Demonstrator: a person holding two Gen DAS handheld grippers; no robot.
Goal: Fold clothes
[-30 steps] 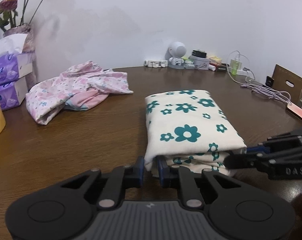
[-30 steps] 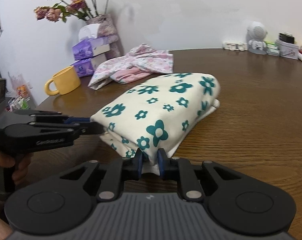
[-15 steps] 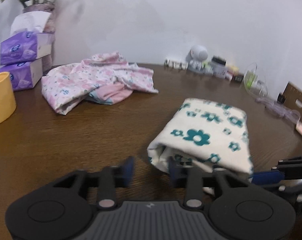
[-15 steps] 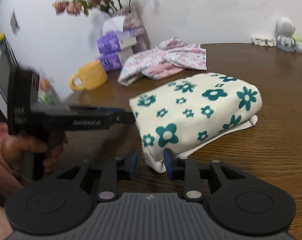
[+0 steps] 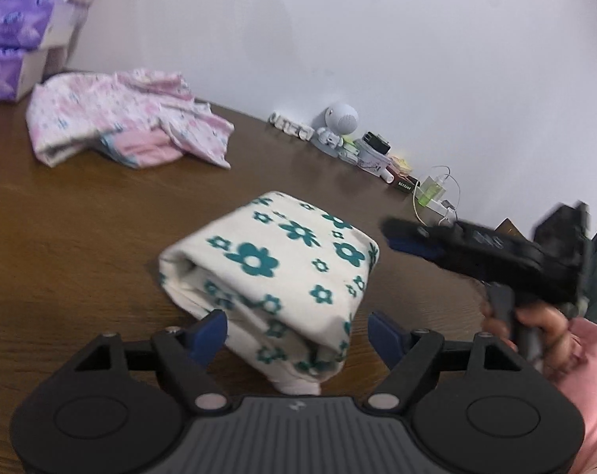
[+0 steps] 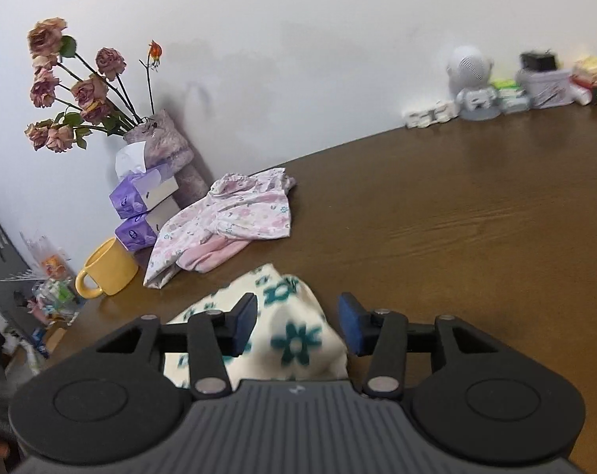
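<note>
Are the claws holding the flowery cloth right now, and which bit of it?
Nothing is held. The left claw and the right claw are both open, and the folded flowery cloth just lies on the table between their fingers.

A dark brown wooden table [image 6: 476, 213] with visible grain runs up to a plain white wall [image 6: 298, 39], lit evenly with soft shadows. At its far left corner stand a vase of dried roses [image 6: 81, 91], 2 stacked purple tissue boxes [image 6: 140, 213] and a yellow mug [image 6: 107, 266]. Along the far edge by the wall sit a small white robot figure [image 5: 338, 124], little boxes and a green charger with white cables [image 5: 432, 189].
</note>
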